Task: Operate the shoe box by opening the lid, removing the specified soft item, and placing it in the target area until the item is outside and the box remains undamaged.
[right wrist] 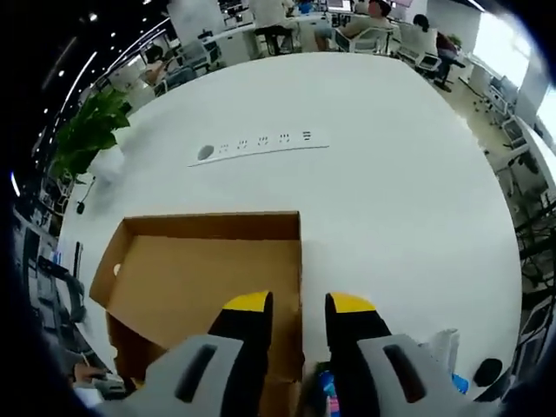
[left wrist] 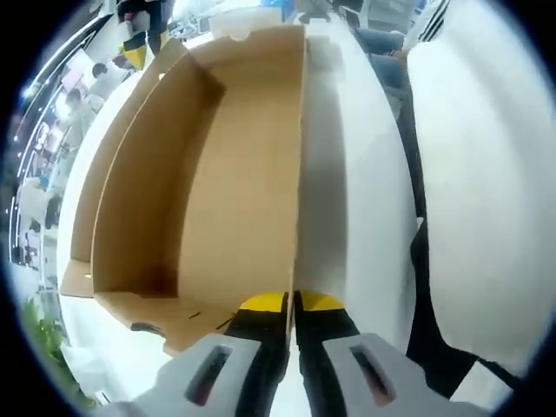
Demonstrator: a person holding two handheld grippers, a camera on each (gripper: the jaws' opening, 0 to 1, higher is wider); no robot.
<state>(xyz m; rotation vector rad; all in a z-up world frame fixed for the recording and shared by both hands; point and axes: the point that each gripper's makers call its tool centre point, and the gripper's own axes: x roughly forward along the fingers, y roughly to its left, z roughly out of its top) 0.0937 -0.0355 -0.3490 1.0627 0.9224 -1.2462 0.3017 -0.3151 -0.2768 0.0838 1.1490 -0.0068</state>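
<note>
**boxfan:** The brown cardboard shoe box is sitting open on the white table, its long axis running away from the left gripper toward the table's far edge. The inside is plain bare cardboard.

**gripguy:** The left gripper's yellow-tipped jaws are pressing together on the box's right wall, I think; the view's tight there. In the right gripper view, the right gripper is hanging over the shoe box, jaws standing apart, straddling the wall edge. A power strip is lying further across the table.
</note>
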